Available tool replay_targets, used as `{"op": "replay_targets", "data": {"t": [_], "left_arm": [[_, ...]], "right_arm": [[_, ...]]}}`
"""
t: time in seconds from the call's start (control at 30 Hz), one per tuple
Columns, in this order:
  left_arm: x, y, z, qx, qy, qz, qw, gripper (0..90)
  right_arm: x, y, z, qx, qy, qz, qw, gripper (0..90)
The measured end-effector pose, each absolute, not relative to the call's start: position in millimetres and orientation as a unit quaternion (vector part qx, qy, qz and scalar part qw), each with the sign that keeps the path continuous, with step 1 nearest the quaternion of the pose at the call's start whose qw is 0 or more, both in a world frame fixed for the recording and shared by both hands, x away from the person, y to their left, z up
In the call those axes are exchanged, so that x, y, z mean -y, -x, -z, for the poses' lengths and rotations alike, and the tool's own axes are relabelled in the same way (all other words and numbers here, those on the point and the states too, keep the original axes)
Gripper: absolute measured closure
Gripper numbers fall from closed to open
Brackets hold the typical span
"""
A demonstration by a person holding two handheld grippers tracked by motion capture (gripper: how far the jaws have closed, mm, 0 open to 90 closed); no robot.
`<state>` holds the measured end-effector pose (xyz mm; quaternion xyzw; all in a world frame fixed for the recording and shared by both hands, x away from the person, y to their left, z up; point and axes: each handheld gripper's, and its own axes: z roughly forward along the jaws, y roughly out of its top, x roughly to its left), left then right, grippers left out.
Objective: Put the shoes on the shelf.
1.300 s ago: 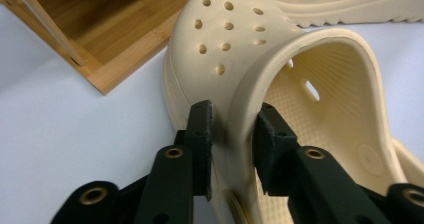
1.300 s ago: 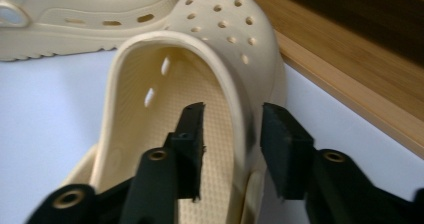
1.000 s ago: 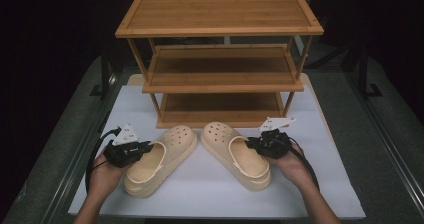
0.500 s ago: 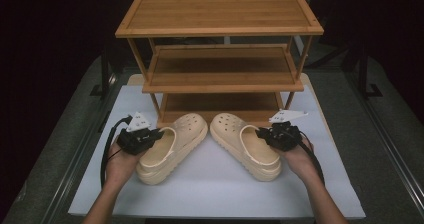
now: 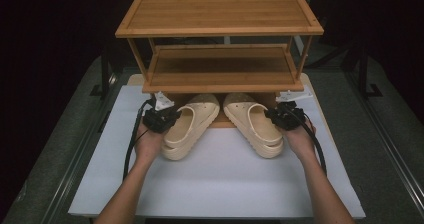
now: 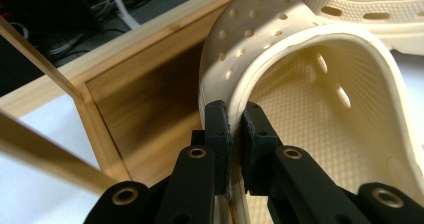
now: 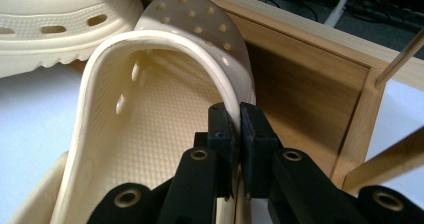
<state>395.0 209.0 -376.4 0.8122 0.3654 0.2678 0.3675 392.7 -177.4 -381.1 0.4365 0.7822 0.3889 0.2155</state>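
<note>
My left gripper (image 6: 235,129) clamps the left clog (image 5: 190,126) rim, my right gripper (image 7: 237,126) the right clog (image 5: 252,124) rim. Toes sit under the rack (image 5: 220,34) on the tabletop (image 5: 225,184). Clogs look light, soft foam; side-wall grip should hold.

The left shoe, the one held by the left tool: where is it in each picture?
High view: left shoe lies left of centre, toe under the rack.
Left gripper view: it spans centre to right, its rim pinched by the left tool.
Right gripper view: it sits at top left.
Shared landmark: the rack's bottom shelf.
</note>
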Motion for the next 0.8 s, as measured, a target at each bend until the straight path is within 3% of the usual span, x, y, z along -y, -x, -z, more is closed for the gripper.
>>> {"op": "replay_targets", "data": {"t": [0.5, 0.67, 0.8], "left_arm": [[-186.7, -411.7, 393.2, -0.391, -0.796, -0.286, 0.363, 80.4], [-188.4, -411.3, 392.4, -0.395, -0.793, -0.272, 0.374, 70.9], [-197.2, -408.9, 385.5, -0.391, -0.797, -0.247, 0.388, 56.7]], "right_arm": [[157.0, -413.9, 392.4, -0.781, -0.445, -0.374, 0.228, 83.4], [158.0, -413.4, 392.5, -0.782, -0.442, -0.381, 0.217, 77.0], [164.4, -408.5, 384.8, -0.777, -0.441, -0.402, 0.2, 61.8]]}}
